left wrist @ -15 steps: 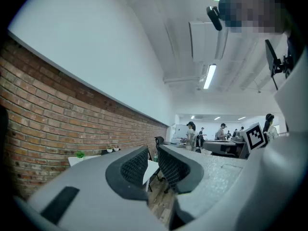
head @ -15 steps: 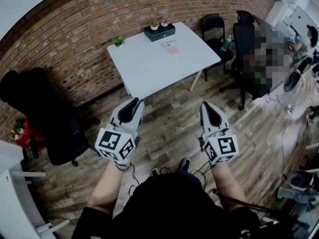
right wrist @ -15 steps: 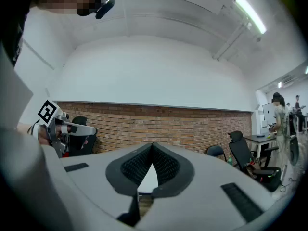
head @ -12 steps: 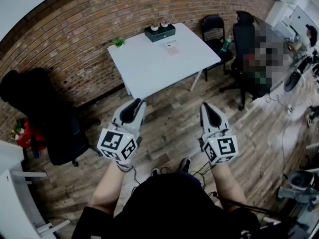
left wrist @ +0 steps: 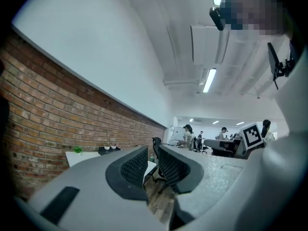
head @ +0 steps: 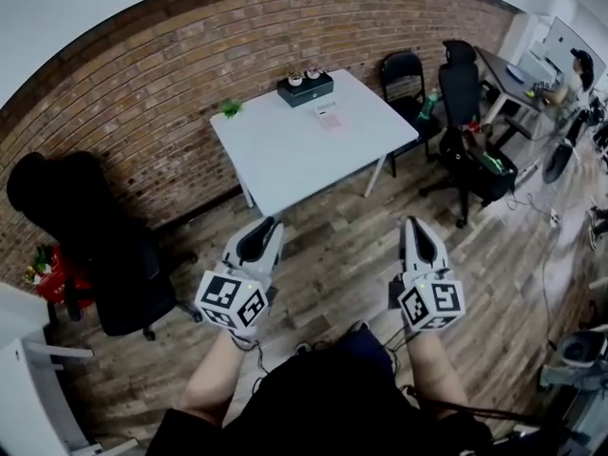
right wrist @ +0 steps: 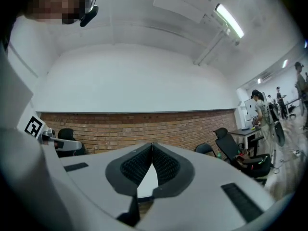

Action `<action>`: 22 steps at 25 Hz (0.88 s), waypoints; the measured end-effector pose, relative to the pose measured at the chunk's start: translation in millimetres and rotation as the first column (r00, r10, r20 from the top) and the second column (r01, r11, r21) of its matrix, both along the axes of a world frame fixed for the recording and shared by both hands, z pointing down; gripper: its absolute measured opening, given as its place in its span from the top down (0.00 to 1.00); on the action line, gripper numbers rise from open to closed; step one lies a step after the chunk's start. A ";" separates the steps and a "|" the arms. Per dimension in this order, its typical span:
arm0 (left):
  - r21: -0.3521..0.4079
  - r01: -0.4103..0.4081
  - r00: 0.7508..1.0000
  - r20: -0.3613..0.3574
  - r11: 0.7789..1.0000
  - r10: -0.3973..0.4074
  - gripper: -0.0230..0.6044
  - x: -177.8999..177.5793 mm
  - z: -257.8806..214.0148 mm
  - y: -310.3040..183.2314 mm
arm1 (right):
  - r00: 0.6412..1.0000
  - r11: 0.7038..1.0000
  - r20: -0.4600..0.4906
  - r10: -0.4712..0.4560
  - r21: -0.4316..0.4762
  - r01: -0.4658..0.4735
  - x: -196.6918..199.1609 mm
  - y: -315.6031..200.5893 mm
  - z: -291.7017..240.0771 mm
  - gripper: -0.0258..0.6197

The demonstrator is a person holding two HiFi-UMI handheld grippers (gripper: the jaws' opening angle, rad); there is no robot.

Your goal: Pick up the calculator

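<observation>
Calculator (head: 329, 114): lying flat on the white table (head: 285, 155), toward its far side, just in front of the black tray (head: 305, 89) with two small pots (pinkish-white slab, keys too small to read). Untouched, well apart from both grippers. Small green plant (head: 229, 108) at the table's far left corner, close to the brick wall (head: 142, 93).

Left gripper (head: 270, 223): held level over the wooden floor (head: 332, 255), short of the table's near edge, tips aimed toward the table. Pads (left wrist: 134, 165) a narrow crack apart in the left gripper view, with only floor and a distant chair showing through the gap. Released, empty.

Right gripper (head: 415, 223): level over the floor too, off to the right of the left one, well apart from it, also short of the table. Mesh pads (right wrist: 166, 165) meeting at the tips in the right gripper view. Clenched on nothing.

Marker cubes on both grippers facing up at the head camera, bare forearms behind them.

Black office chair (head: 104, 255) draped in something dark at far left. Two more black chairs (head: 408, 69) right of the table. Desks and monitors at the far right edge, too small for detail.
</observation>
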State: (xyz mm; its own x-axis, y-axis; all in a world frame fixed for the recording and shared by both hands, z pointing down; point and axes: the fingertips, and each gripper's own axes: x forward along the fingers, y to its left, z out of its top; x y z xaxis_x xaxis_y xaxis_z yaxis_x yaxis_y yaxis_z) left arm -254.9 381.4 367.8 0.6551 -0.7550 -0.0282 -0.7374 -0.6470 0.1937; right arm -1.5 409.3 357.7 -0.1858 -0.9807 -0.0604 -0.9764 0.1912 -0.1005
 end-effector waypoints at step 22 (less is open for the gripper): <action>-0.099 0.045 0.992 0.126 0.994 -0.032 0.58 158.9 39.3 -146.5 | 0.991 0.990 0.053 -0.123 -0.057 0.126 119.2 -181.9 42.2 0.67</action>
State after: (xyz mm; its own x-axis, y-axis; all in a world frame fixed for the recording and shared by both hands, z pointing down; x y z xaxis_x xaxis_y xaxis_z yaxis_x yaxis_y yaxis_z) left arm -96.0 235.0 407.0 0.6193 -0.7745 0.1293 -0.7837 -0.5995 0.1626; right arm 117.7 227.5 399.8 -0.3053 -0.9521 -0.0143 -0.9388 0.3035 -0.1627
